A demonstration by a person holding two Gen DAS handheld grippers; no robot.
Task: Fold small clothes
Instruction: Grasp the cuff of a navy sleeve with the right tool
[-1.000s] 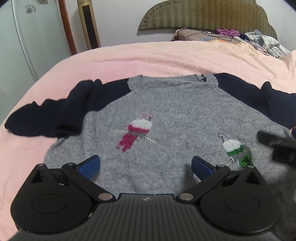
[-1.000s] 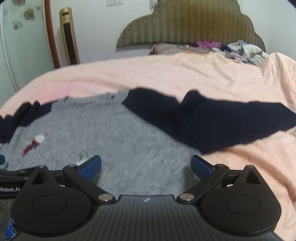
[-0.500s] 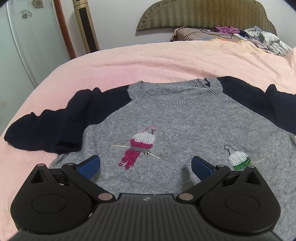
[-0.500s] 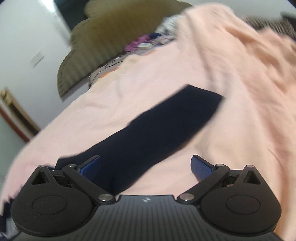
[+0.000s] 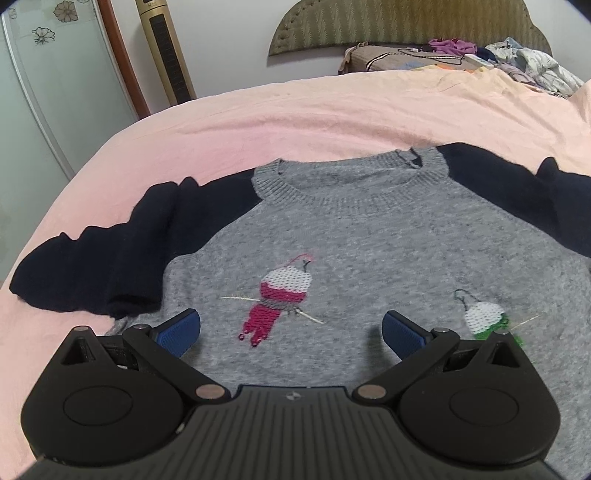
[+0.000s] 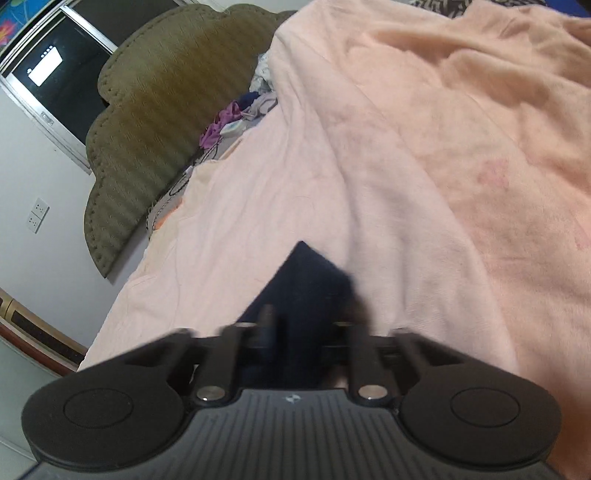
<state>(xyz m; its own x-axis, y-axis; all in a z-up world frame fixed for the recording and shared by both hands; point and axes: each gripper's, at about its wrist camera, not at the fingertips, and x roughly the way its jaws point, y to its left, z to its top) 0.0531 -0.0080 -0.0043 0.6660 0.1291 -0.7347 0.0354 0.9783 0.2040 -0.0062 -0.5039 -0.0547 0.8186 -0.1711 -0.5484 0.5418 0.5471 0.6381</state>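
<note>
A grey knit sweater [image 5: 369, 251] with navy sleeves and two embroidered birds lies face up on the pink bed sheet [image 5: 295, 122]. Its left sleeve [image 5: 92, 269] is bunched up, and the right sleeve [image 5: 517, 192] runs off to the right. My left gripper [image 5: 291, 328] hovers open over the sweater's lower front with nothing between its blue pads. In the right wrist view, the right gripper [image 6: 303, 332] is rolled to one side. Its jaws are closing tight on the end of the navy sleeve [image 6: 310, 280], which sticks out beyond the blurred fingers.
A padded olive headboard [image 5: 406, 26] stands at the far end, with a pile of loose clothes [image 5: 517, 62] and a pillow in front of it. A gold tower fan [image 5: 166, 51] and a glass door stand at the left. A rumpled pink blanket [image 6: 461, 129] rises to the right.
The right gripper swept right along the navy sleeve, rolled over and closed on its end. It has left the left wrist view. The left gripper stayed open, nearly still.
</note>
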